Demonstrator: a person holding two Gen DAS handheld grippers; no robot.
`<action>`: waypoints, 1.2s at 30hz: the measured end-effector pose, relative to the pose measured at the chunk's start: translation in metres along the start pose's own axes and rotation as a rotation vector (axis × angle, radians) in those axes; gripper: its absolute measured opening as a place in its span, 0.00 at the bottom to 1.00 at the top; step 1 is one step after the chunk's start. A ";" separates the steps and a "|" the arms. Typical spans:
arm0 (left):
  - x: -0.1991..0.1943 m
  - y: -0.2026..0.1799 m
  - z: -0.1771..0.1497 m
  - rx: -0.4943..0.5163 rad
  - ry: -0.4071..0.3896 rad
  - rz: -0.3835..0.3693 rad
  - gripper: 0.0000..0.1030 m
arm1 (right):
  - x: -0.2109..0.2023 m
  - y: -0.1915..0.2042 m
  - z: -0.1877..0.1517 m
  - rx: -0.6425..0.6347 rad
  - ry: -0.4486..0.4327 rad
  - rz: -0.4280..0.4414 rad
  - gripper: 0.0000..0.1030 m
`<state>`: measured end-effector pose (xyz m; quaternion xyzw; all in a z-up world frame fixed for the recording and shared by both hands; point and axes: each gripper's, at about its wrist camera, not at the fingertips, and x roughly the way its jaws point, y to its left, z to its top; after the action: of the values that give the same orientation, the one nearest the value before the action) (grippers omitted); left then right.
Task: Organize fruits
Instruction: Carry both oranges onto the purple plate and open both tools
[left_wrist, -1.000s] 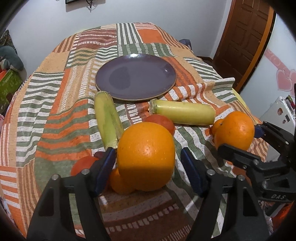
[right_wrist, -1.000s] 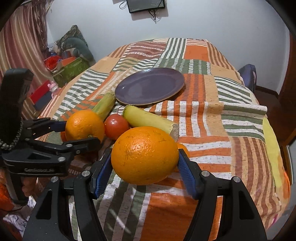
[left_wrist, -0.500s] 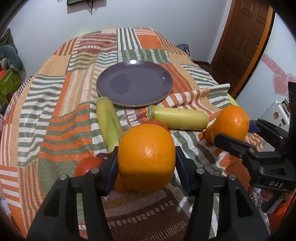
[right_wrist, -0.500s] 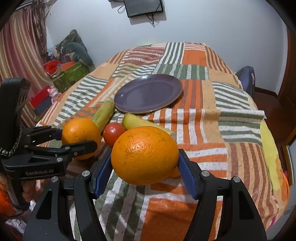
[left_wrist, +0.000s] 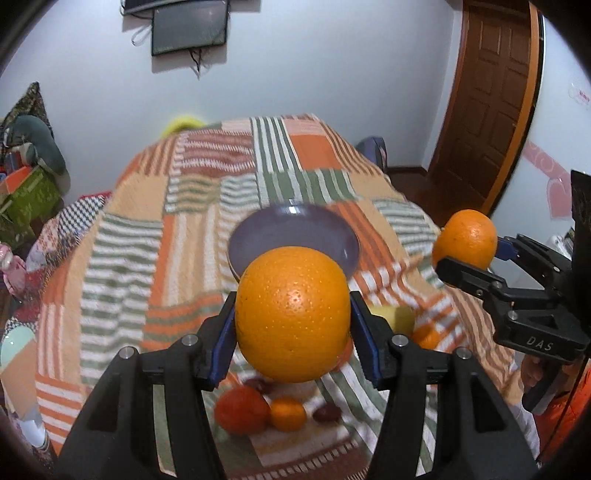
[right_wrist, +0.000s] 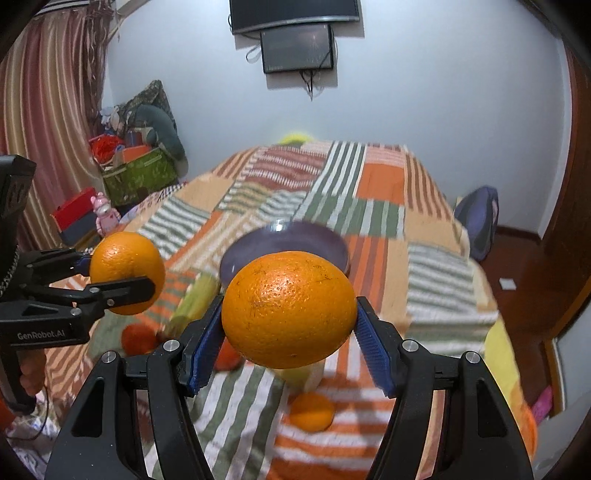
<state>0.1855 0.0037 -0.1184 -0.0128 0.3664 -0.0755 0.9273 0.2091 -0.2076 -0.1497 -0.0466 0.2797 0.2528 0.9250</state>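
My left gripper (left_wrist: 291, 317) is shut on a large orange (left_wrist: 292, 314) and holds it well above the table. My right gripper (right_wrist: 290, 314) is shut on another orange (right_wrist: 290, 308), also in the air. Each shows in the other's view: the right gripper's orange (left_wrist: 466, 238) at right, the left gripper's orange (right_wrist: 127, 273) at left. A purple plate (left_wrist: 291, 232) lies empty on the patchwork cloth beyond both, also in the right wrist view (right_wrist: 284, 243). On the cloth below lie a tomato (left_wrist: 242, 410), a small orange (left_wrist: 288, 413) and a dark fruit (left_wrist: 327, 411).
A green corn cob (right_wrist: 194, 302), another small orange (right_wrist: 312, 411) and a yellow-green fruit (left_wrist: 393, 317) lie on the cloth. A wooden door (left_wrist: 491, 103) stands right, boxes (right_wrist: 138, 173) and a curtain (right_wrist: 44, 122) left, a blue chair (right_wrist: 478, 221) behind the table.
Both grippers have risen with their oranges and tilted up, so the wall and screen now show. The left gripper closed on its orange a second ago. The fruits on the cloth stayed put.
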 end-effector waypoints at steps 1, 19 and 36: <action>-0.001 0.003 0.006 -0.003 -0.016 0.010 0.55 | 0.000 0.000 0.003 -0.008 -0.010 -0.006 0.62; 0.039 0.040 0.072 -0.031 -0.061 0.075 0.55 | 0.049 0.005 0.057 -0.106 -0.083 -0.059 0.62; 0.148 0.068 0.094 -0.043 0.089 0.093 0.55 | 0.145 -0.010 0.062 -0.124 0.063 -0.059 0.62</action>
<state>0.3649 0.0461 -0.1559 -0.0125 0.4089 -0.0248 0.9122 0.3480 -0.1385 -0.1768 -0.1202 0.2909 0.2407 0.9182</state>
